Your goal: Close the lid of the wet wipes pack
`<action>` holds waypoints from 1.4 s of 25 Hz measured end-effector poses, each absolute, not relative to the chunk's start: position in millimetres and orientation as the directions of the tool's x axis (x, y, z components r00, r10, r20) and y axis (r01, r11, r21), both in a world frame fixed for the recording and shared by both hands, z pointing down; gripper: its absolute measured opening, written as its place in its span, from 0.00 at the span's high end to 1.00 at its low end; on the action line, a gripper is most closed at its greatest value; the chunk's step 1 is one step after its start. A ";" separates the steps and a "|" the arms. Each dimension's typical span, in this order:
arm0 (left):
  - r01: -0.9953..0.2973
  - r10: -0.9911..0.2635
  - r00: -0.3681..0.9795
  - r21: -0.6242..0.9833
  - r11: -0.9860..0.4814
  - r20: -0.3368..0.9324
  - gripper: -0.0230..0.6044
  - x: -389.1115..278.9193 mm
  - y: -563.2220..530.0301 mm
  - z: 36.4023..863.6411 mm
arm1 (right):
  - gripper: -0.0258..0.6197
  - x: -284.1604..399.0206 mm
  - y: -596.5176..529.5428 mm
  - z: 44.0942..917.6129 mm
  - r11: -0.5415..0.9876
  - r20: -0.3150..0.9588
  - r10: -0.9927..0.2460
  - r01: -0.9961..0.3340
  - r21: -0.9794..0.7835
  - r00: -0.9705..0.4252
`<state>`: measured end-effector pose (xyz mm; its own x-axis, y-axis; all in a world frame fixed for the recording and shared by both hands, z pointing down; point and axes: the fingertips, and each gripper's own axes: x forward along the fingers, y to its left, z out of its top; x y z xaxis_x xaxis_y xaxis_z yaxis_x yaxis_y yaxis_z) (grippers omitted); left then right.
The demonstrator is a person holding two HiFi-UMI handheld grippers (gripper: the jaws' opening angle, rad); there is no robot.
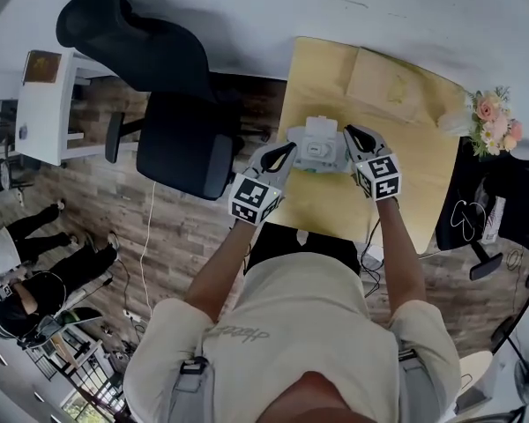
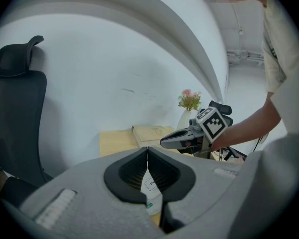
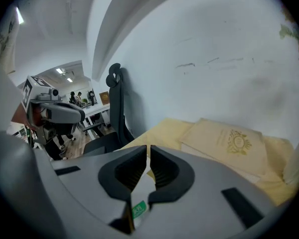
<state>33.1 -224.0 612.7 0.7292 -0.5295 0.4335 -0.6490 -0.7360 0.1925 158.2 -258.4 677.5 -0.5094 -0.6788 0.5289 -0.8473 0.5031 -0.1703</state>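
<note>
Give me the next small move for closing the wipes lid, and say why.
Probably press the right gripper down on the lid of the white wet wipes pack, left gripper steadying: both sit at the pack's ends, jaws together. The lid's state is unclear.

A small white label (image 2: 150,183) on the wet wipes pack (image 2: 156,199), seen past the jaws of the left hand-held gripper (image 2: 147,151), carries dark letters beginning "OPE"; the rest is cut off. A green sticker (image 3: 138,209) on the same pack bears white characters too small to read. The marker cube (image 1: 256,199) on the left hand-held gripper and the one on the right hand-held gripper (image 1: 348,135) show black-and-white square codes, no letters or numbers. The cream folder (image 3: 224,143) on the bench (image 3: 162,133) has a gold emblem (image 3: 237,142) whose wording cannot be made out. Print on the person's shirt (image 1: 238,331) is unclear.
</note>
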 end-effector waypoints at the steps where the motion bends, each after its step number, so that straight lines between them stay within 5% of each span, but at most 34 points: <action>1: -0.649 -0.525 0.728 0.196 -0.735 0.440 0.94 34.4 -224.1 616.1 | 0.95 157.8 -259.5 683.8 0.502 0.539 -0.670 -0.846 -0.179 -0.511; 23: -0.649 -0.482 0.719 0.237 -0.723 0.500 0.93 38.6 -214.7 642.0 | 0.85 133.6 -280.2 762.9 0.534 0.691 -0.294 -0.713 -0.454 -0.660; 35: -0.676 -0.502 0.698 0.240 -0.697 0.511 0.93 15.9 -209.7 643.0 | 0.88 135.2 -279.1 740.6 0.585 0.656 -0.330 -0.693 -0.422 -0.679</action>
